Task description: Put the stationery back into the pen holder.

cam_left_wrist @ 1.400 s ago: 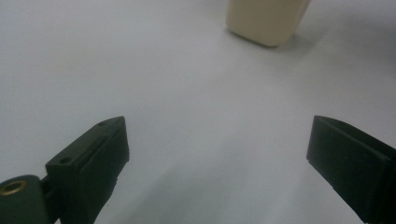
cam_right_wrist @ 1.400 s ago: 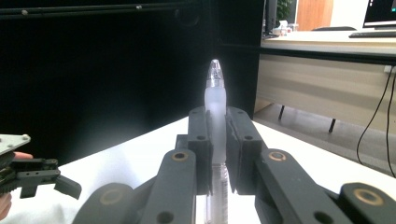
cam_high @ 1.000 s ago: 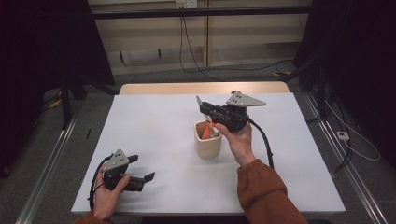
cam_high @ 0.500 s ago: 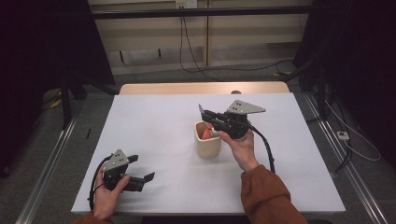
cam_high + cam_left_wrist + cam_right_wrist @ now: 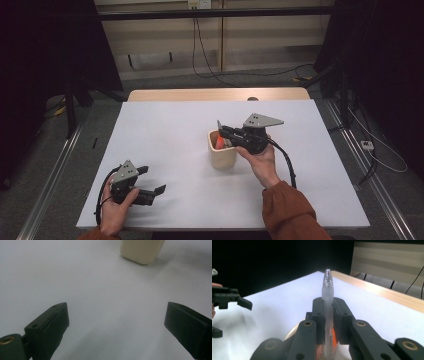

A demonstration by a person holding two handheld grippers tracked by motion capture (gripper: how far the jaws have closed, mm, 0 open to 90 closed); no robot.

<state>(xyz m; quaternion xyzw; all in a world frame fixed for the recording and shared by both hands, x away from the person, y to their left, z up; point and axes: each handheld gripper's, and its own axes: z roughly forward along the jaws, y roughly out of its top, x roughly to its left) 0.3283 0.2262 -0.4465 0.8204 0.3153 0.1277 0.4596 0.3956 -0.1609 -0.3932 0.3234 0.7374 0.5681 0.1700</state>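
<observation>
High view: the right gripper (image 5: pixel 223 133) is pinched tight on a pen (image 5: pixel 327 290) and holds it over the cream cup (image 5: pixel 222 157), which sits right under its tips. The pen's low end looks already inside the cup. Left to do, I think: lower it and let go. The left gripper (image 5: pixel 156 190) rests far off with its jaws wide and nothing in them.

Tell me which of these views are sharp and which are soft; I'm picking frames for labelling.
High view: evenly lit table, dark surroundings, cup fairly crisp. Left gripper view: open left gripper blurred up close, soft shadows on the white surface. Right gripper view: right gripper sharp, shut on the frosted pen; black background.
</observation>
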